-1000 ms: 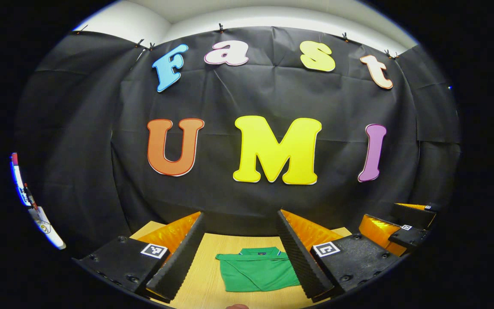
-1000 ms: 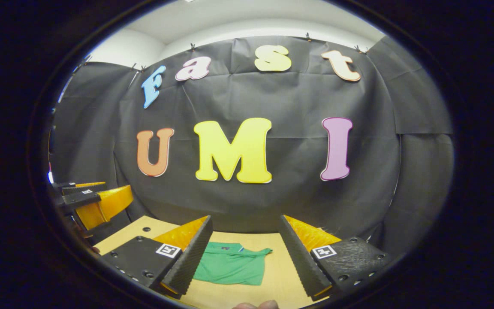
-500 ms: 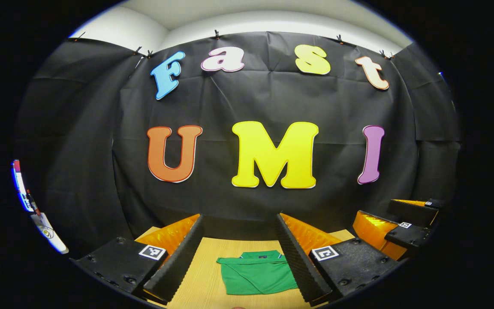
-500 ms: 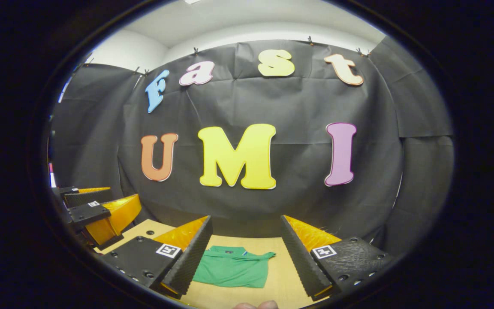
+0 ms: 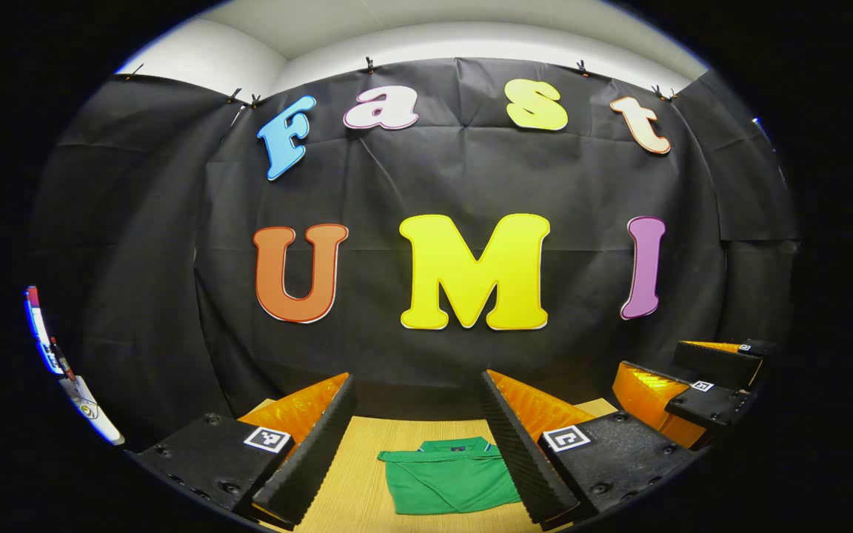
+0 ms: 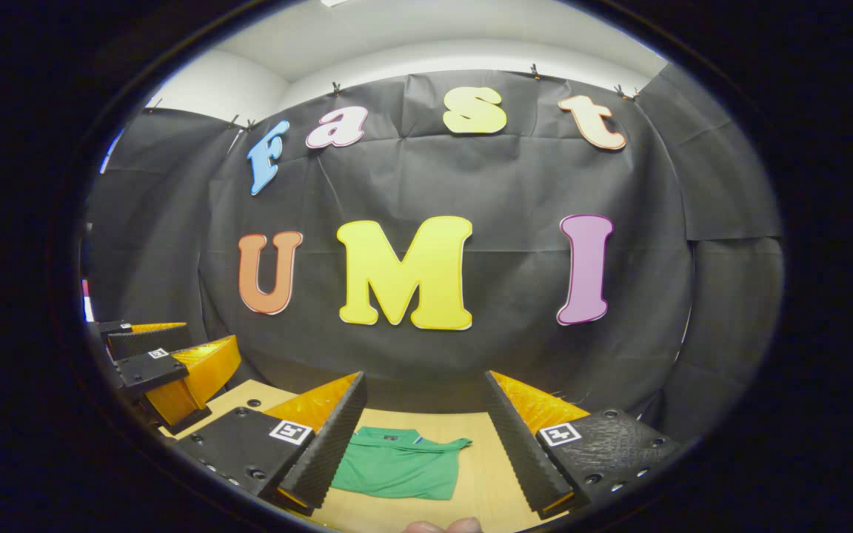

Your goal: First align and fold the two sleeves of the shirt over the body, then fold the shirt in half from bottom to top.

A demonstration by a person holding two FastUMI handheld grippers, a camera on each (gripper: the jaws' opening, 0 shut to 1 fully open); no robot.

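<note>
Since the shirt (image 5: 452, 481) already lies as a compact folded rectangle on the table (image 5: 356, 481), collar toward the wall, the task reads as finished; the remaining move is only to withdraw. The left gripper (image 5: 417, 451) is held above the table, jaws apart and empty. The right gripper (image 6: 425, 444) does likewise. Compared with a second ago, both views sit slightly higher and farther back; the shirt is unchanged.

Even, bright — sharp, edges bowed

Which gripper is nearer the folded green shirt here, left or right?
Hard to call. The left gripper and right gripper, both open, hover apart from the green shirt, which lies ahead on the table, similarly far.
</note>
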